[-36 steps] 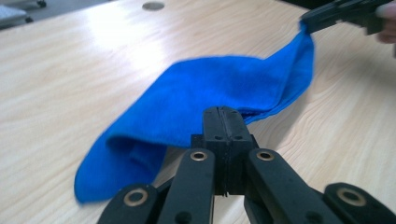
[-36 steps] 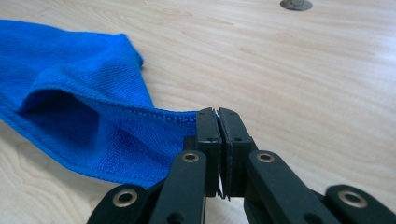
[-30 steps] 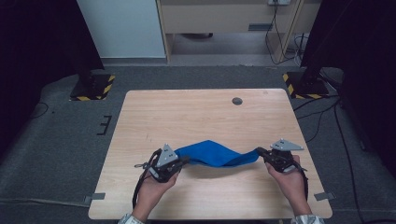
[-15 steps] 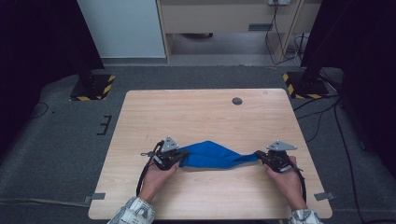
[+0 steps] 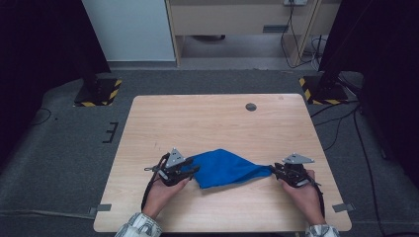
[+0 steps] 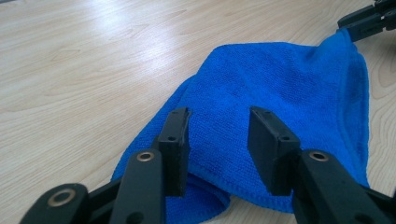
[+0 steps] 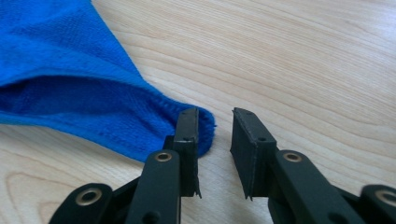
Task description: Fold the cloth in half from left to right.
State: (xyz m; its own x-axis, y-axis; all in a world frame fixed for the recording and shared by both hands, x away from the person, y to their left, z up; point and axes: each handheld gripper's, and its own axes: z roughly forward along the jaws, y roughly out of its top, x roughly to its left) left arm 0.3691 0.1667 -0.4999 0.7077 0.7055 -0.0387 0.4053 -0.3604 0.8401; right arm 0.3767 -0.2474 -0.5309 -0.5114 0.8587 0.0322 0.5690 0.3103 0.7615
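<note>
A blue cloth (image 5: 225, 168) lies crumpled on the near half of a wooden table (image 5: 217, 118), a person's hands at either end. At the cloth's left end, the left gripper (image 5: 190, 171) has just been opening; its jaws stand apart over the fabric, pressing nothing. At the cloth's right corner, the right gripper (image 5: 273, 170) has also just been opening, jaws parted, the corner lying beside one jaw, unclamped. Beyond the cloth, a small dark disc (image 5: 251, 106) sits near the table's far edge.
</note>
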